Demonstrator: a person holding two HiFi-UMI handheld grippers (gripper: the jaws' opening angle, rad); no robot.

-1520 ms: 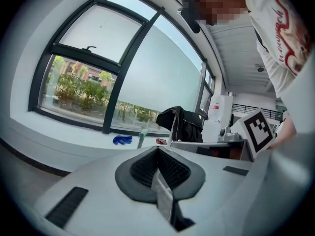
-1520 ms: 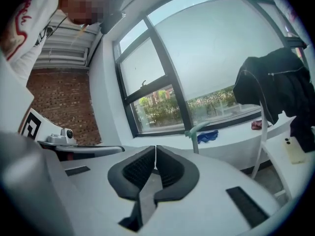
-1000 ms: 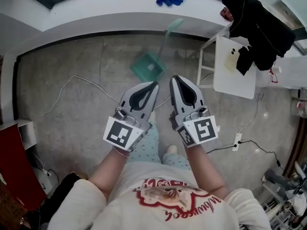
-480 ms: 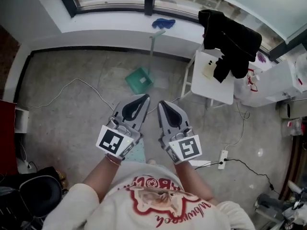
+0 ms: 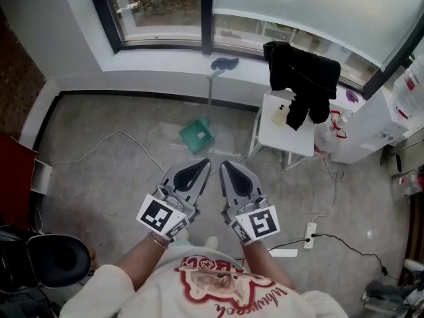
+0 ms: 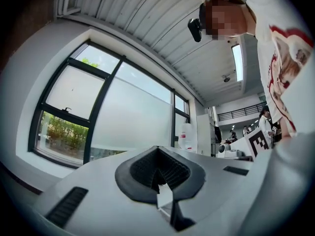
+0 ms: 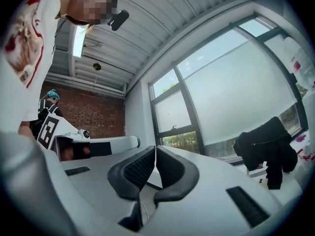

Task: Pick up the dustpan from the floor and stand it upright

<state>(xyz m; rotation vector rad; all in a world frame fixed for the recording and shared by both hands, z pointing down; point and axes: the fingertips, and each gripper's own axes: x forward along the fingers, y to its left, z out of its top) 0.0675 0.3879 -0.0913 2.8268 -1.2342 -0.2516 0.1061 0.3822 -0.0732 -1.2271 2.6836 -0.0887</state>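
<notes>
The green dustpan [image 5: 197,136] stands on the floor [image 5: 99,151] just below the window ledge [image 5: 152,59]. Its pan is down and its long handle [image 5: 210,98] rises toward the ledge's front edge. The handle seems to lean on the wall under the ledge, and that lean is probably what keeps it upright, though the contact itself is too small to make out. By the look of it, the standing-up step is done.

Both tools are well back from the ledge, close to the person's body and side by side. The left hand-held gripper [image 5: 205,163] has its dark pads pressed together with nothing between them, as its own view confirms [image 6: 157,149]. The right hand-held gripper [image 5: 224,165] is closed to a thin slit and is also empty [image 7: 155,150]. Both point roughly level toward the window and not down at the floor, which suits hands that have no more work to do on the dustpan.

A blue cloth [image 5: 224,63] lies on the ledge just above the handle's top. To the right of the ledge a small white worktop [image 5: 281,138] carries a black garment [image 5: 301,78], which sits clear of the dustpan and so is unlikely to knock it over.
</notes>
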